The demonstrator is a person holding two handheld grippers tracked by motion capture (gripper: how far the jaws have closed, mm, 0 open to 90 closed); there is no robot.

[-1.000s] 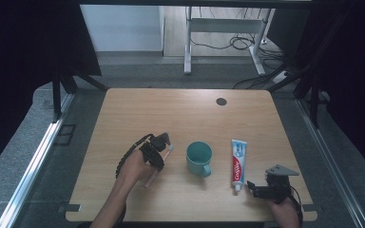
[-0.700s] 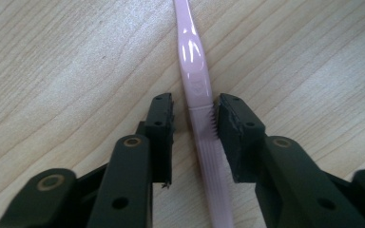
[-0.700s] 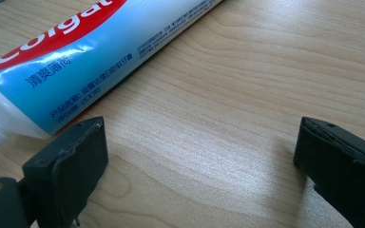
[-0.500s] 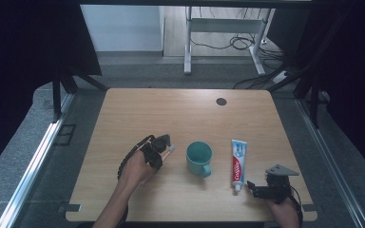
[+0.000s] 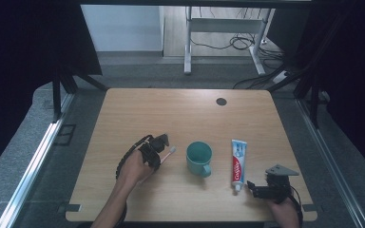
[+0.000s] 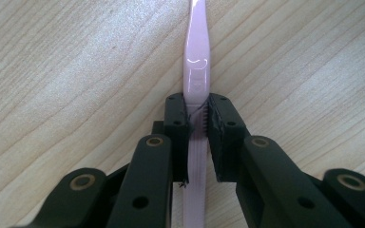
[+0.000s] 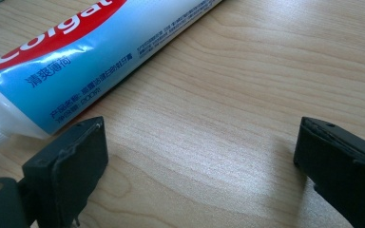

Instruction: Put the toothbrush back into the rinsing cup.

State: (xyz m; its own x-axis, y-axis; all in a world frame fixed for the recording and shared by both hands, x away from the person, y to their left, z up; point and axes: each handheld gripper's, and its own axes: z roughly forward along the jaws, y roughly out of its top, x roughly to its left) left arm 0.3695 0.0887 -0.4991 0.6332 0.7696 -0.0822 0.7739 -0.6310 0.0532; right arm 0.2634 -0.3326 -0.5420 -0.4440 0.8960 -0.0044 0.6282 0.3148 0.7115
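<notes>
Between the left gripper's (image 6: pixel 197 126) closed jaws sits a pink toothbrush (image 6: pixel 197 61); right gripper (image 7: pixel 199 156) gapes wide.

The right gripper (image 7: pixel 199 166) sits low over the wooden table (image 7: pixel 247 95), jaws spread wide. A toothpaste tube (image 7: pixel 76 52) lies just beside its left jaw.

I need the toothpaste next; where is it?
In the high view, the toothpaste tube lies right of the teal mug, its cap just ahead of the open right gripper.
</notes>
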